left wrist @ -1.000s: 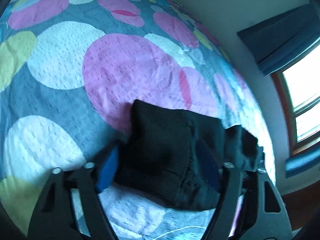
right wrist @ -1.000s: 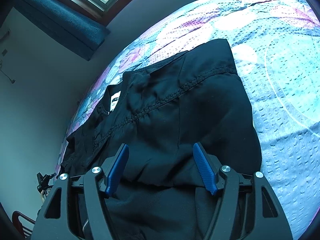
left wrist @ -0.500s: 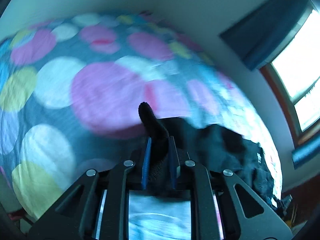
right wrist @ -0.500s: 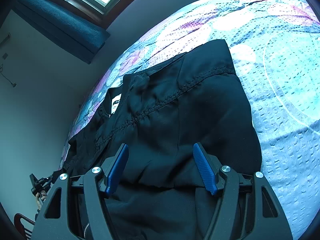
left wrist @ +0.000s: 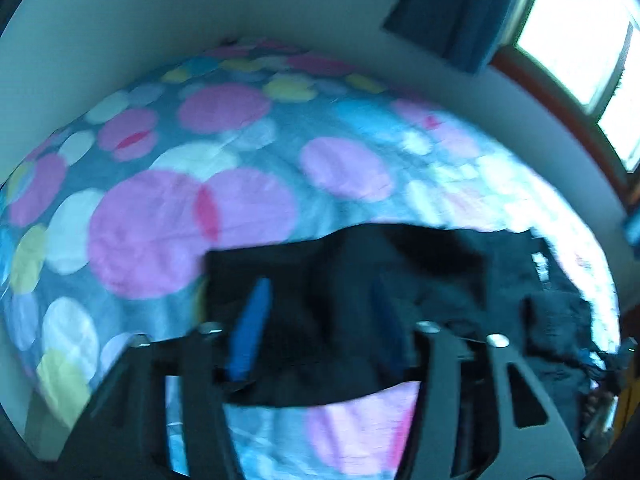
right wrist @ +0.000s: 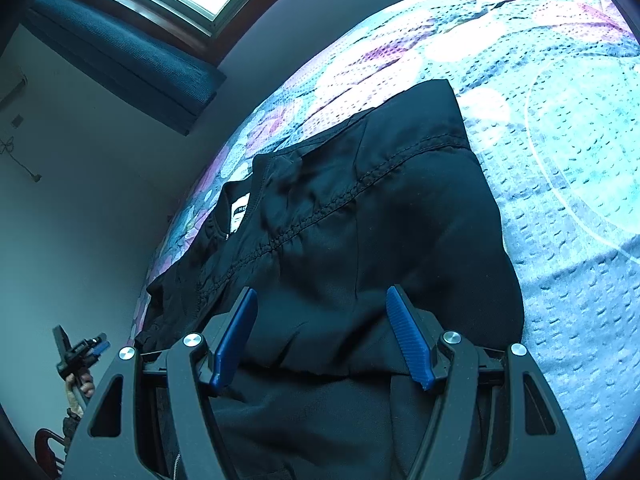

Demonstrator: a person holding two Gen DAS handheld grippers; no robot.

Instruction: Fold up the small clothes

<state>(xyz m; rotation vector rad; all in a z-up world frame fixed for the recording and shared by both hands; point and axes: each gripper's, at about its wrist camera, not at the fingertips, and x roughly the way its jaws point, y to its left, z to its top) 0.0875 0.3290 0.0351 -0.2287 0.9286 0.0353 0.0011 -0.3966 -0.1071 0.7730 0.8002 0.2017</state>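
Note:
A small black garment point(right wrist: 360, 216) lies on a bed with a spotted cover point(right wrist: 560, 160). Its neck with a white label point(right wrist: 239, 216) points toward the wall. In the right wrist view my right gripper point(right wrist: 322, 300) is open, its blue pads either side of the garment's near part, just above the cloth. In the blurred left wrist view my left gripper point(left wrist: 320, 292) is open over a folded black end of the garment point(left wrist: 400, 264), holding nothing. The left gripper also shows small in the right wrist view point(right wrist: 86, 350), beyond the bed's far side.
The bed cover point(left wrist: 160, 216) spreads wide to the left and beyond the garment. A wall point(right wrist: 100, 200) runs along the bed's far side. A window with a dark blue blind point(right wrist: 120, 52) is above it.
My left gripper was shut on a black end of the garment half a second ago; it has opened, let it go and pulled back. The right gripper has stayed still and open.

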